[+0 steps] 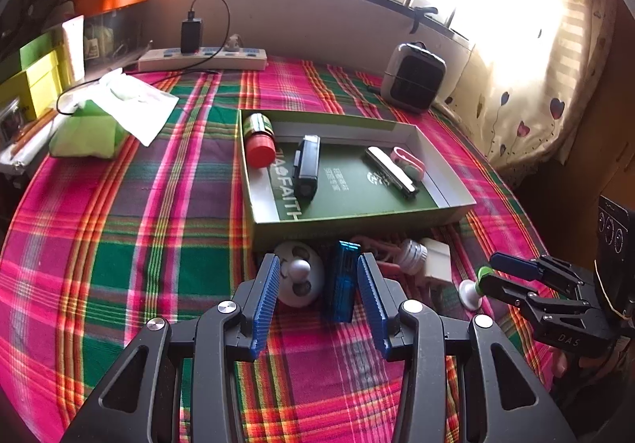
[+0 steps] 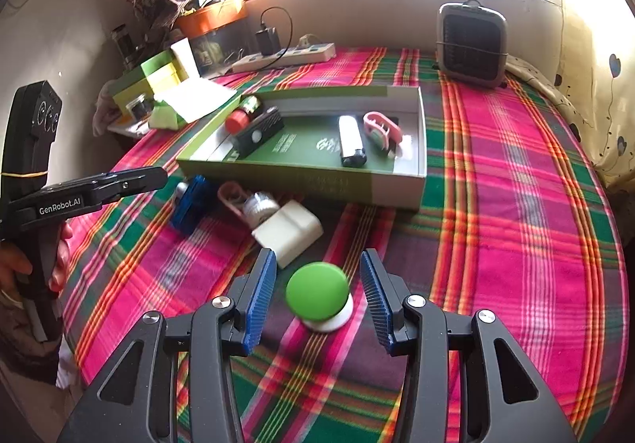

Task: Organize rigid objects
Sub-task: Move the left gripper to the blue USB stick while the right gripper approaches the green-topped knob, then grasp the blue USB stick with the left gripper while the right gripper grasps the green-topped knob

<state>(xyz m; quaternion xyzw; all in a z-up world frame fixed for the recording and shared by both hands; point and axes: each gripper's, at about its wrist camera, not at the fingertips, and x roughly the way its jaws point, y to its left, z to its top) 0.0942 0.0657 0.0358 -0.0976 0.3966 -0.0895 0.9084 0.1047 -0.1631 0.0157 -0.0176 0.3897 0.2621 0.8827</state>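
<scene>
Two grippers work at once over the plaid bench (image 2: 516,173). Right gripper (image 2: 317,296) has its jaws released on either side of the green knob (image 2: 317,286), pads clear of it; the knob stands on its white base near the front edge of the bench. Left gripper (image 1: 315,300) is also released, straddling the blue stick (image 1: 342,280) just in front of the box (image 1: 357,219), with the white disc (image 1: 297,276) touching or nearly touching its left pad.

Risks: closing left could catch the disc along with the stick, or push both against the box wall. The knob's domed top looks smooth (likely to squirt out if pinched high), so a low grip seems safer.

Both grippers tilt steeply downward, side by side, each held in a hand (image 2: 59,260) from behind.
</scene>
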